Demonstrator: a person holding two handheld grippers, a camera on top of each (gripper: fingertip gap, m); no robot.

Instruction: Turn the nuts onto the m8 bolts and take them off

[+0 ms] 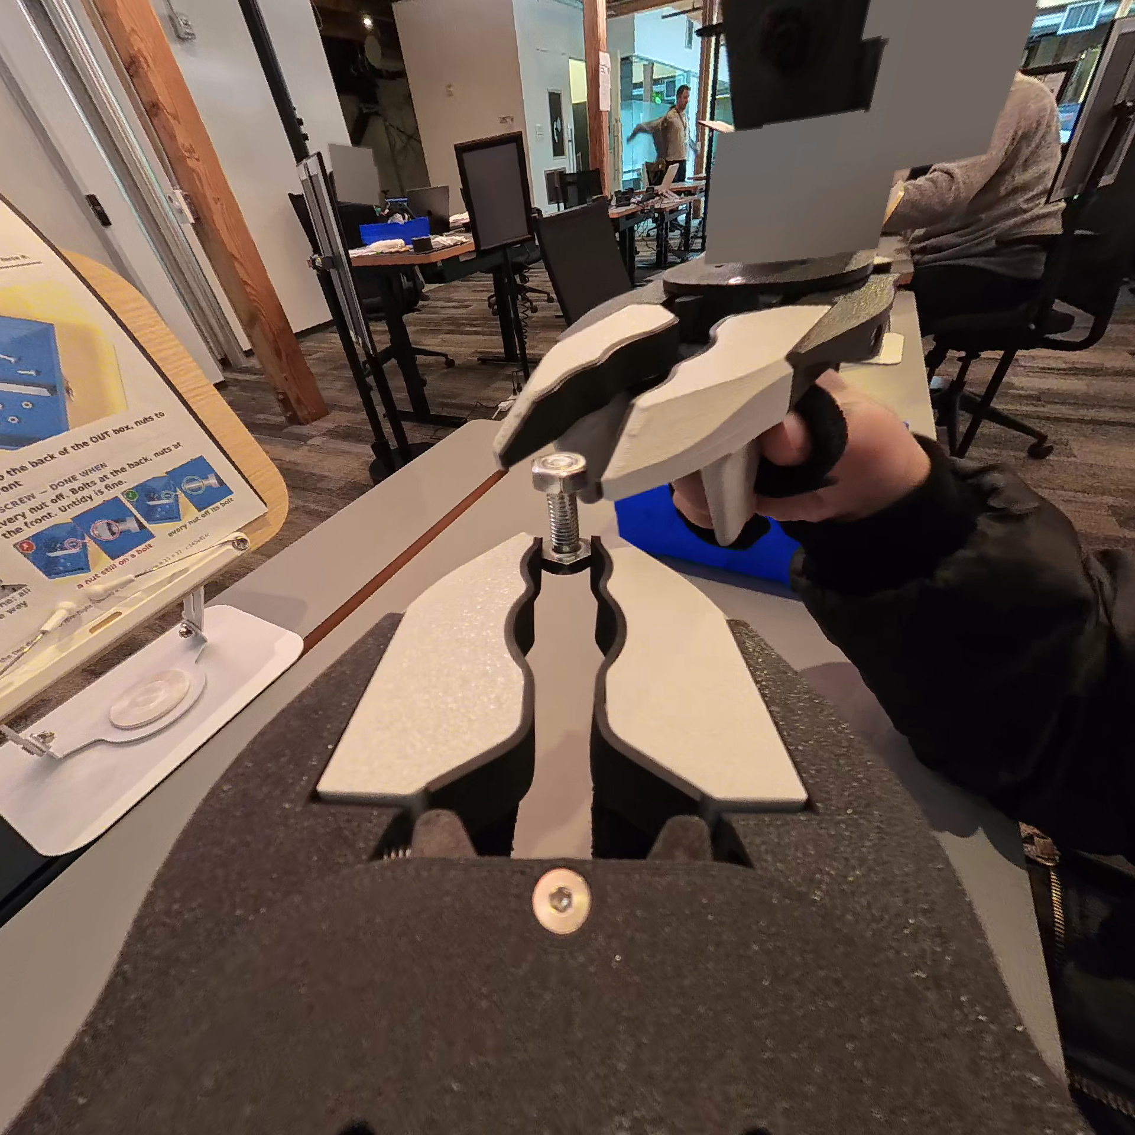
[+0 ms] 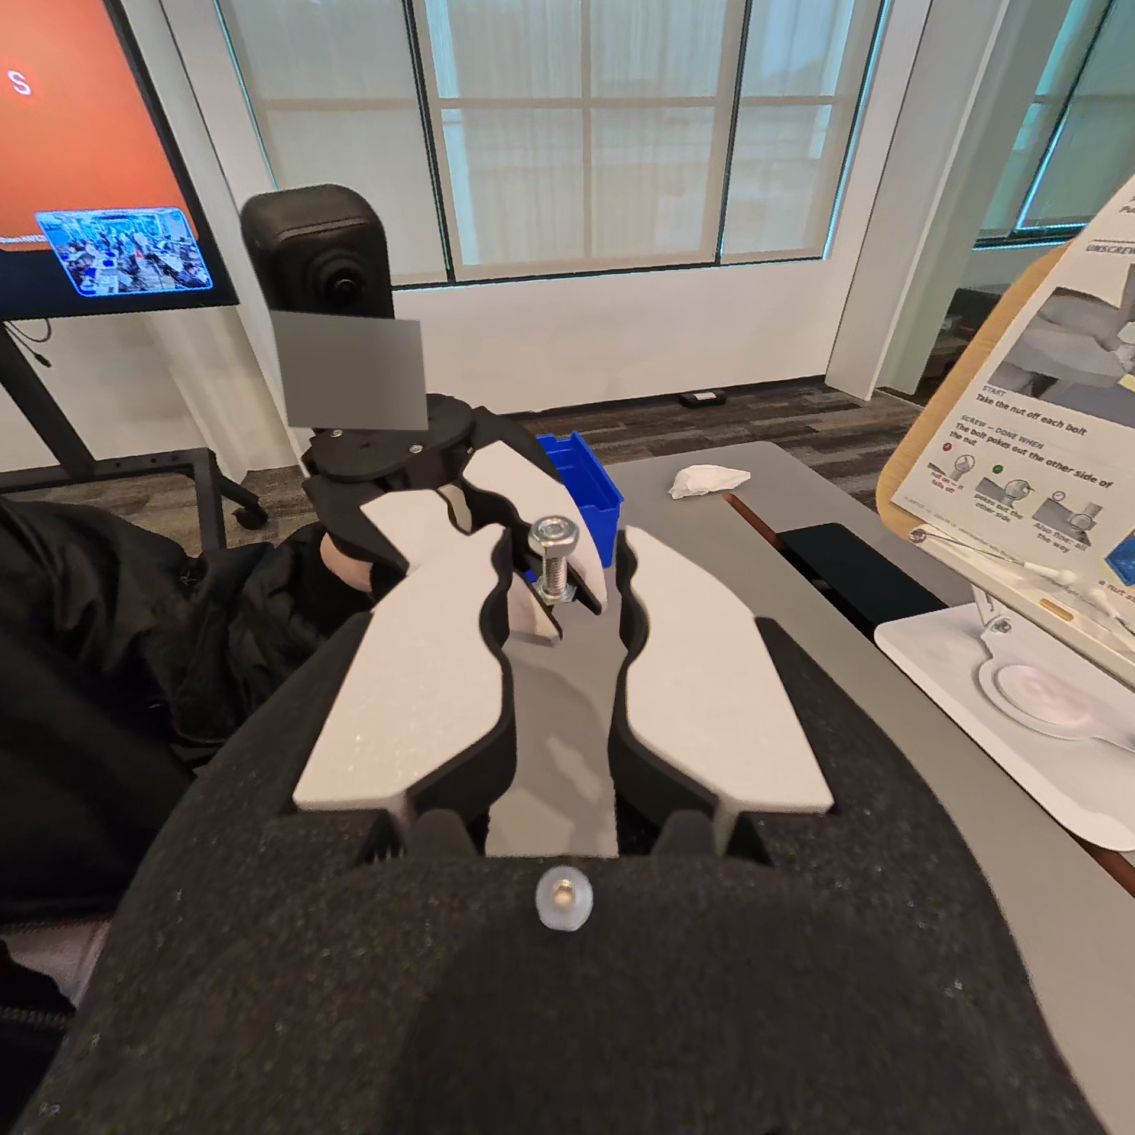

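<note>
Currently, the hex nut (image 1: 566, 554) is clamped between the fingertips of the left gripper (image 1: 566, 562), with the bolt (image 1: 560, 505) standing upright out of it, head up. The right gripper (image 2: 562, 574) is spread apart around the bolt head (image 2: 554, 535), not pressed on it. If it is closed off-centre, the bolt could be tipped and the thread jammed, or the assembly knocked onto the grey counter (image 1: 393, 553).

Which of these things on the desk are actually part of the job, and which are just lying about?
Part of the job:
- bolt
- nut, gripped by the left gripper
- right gripper, open around the bolt head
- blue bin

Lying about:
- crumpled tissue
- instruction sheet on its stand
- screen
</note>
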